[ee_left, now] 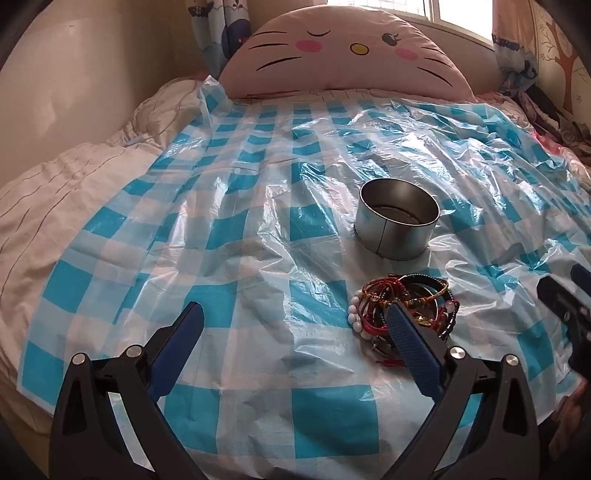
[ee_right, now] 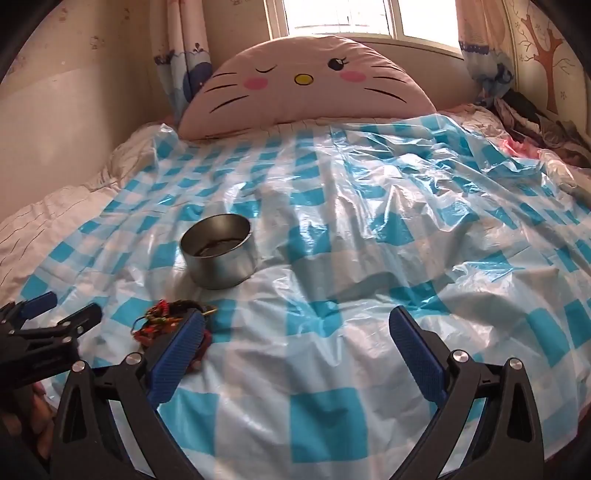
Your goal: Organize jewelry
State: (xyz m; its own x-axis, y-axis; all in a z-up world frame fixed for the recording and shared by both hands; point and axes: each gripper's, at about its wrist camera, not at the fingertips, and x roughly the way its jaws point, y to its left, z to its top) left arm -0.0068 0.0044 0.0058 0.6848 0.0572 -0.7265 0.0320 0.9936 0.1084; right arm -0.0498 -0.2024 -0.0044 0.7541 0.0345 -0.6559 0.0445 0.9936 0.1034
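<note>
A pile of bracelets (ee_left: 402,306), red, black, gold and white-beaded, lies on the blue-checked plastic sheet (ee_left: 258,221). A round metal tin (ee_left: 397,221) stands open just beyond it, with something dark at its bottom. My left gripper (ee_left: 295,314) is open and empty; its right finger (ee_left: 410,343) partly covers the pile. In the right wrist view the pile (ee_right: 166,317) sits at lower left, partly behind my left finger (ee_right: 181,350), with the tin (ee_right: 218,251) behind it. My right gripper (ee_right: 297,325) is open and empty. The left gripper (ee_right: 40,317) shows at the left edge.
The sheet covers a bed with a white quilt (ee_left: 55,206) on the left. A pink cat-face pillow (ee_left: 343,55) leans at the head under a window (ee_right: 340,18). Clothes (ee_right: 535,122) are heaped at the far right. The right gripper (ee_left: 569,306) shows at the right edge.
</note>
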